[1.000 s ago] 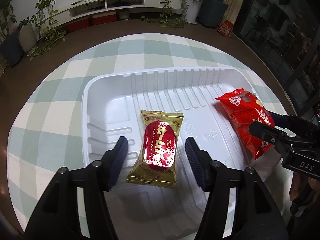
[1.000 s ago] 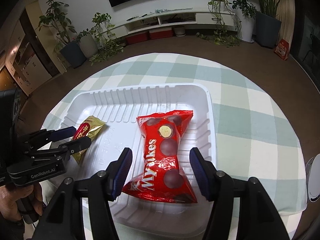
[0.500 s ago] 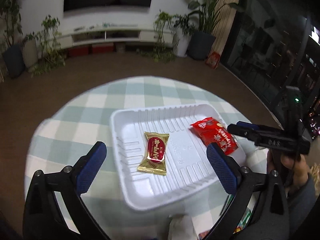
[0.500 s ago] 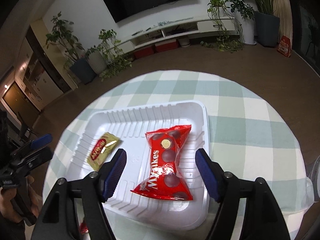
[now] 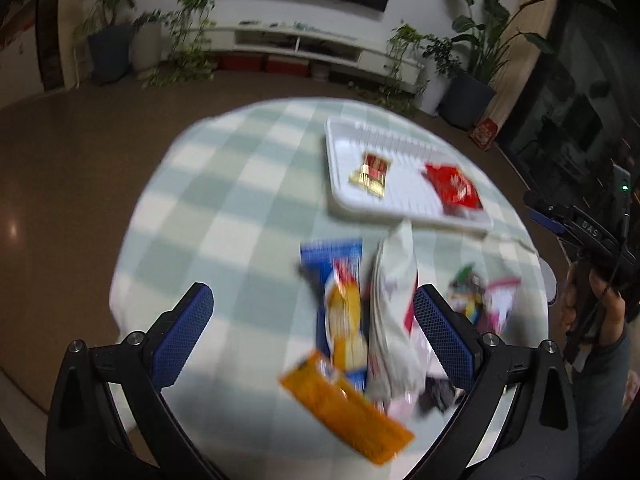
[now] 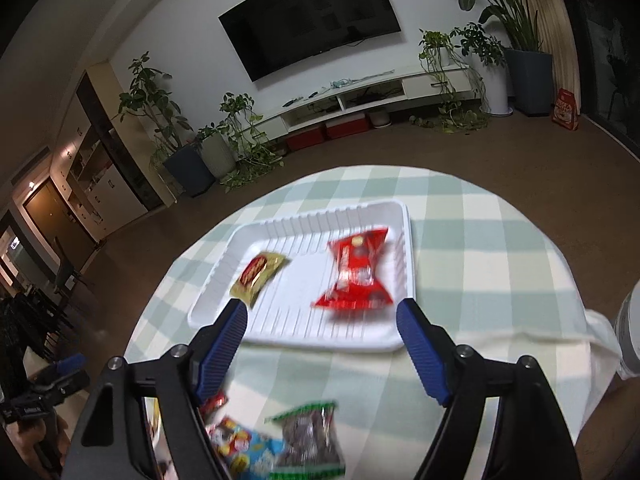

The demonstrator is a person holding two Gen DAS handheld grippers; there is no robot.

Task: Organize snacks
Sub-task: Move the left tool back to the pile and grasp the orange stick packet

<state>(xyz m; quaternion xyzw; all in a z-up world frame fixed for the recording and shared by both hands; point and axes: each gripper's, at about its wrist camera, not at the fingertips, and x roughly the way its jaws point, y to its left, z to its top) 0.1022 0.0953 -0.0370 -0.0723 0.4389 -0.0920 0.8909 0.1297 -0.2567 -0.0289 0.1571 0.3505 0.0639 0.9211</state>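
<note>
A white ribbed tray [image 5: 336, 168] [image 6: 296, 332] on the checked tablecloth holds a gold-and-red snack [image 5: 370, 173] [image 6: 258, 274] and a red Mylikes bag [image 5: 454, 194] [image 6: 356, 276]. My left gripper [image 5: 312, 330] is open and empty, raised above loose snacks: a blue-and-yellow packet [image 5: 340, 304], a white bag [image 5: 394, 320] and an orange pack [image 5: 346, 402]. My right gripper [image 6: 322, 344] is open and empty, behind the tray's near edge. A dark green-edged packet [image 6: 310, 440] and a blue packet [image 6: 248, 450] lie under it.
More small packets [image 5: 486, 300] lie at the table's right side. The round table [image 6: 480, 248] stands on a brown floor, with a TV bench [image 6: 360, 100] and potted plants [image 6: 188, 160] beyond. The right gripper's handle [image 5: 588, 236] shows at the right edge.
Both grippers pulled back and up from the tray and opened wider. The left one swung toward the pile of loose snacks. Both snacks stay in the tray.
</note>
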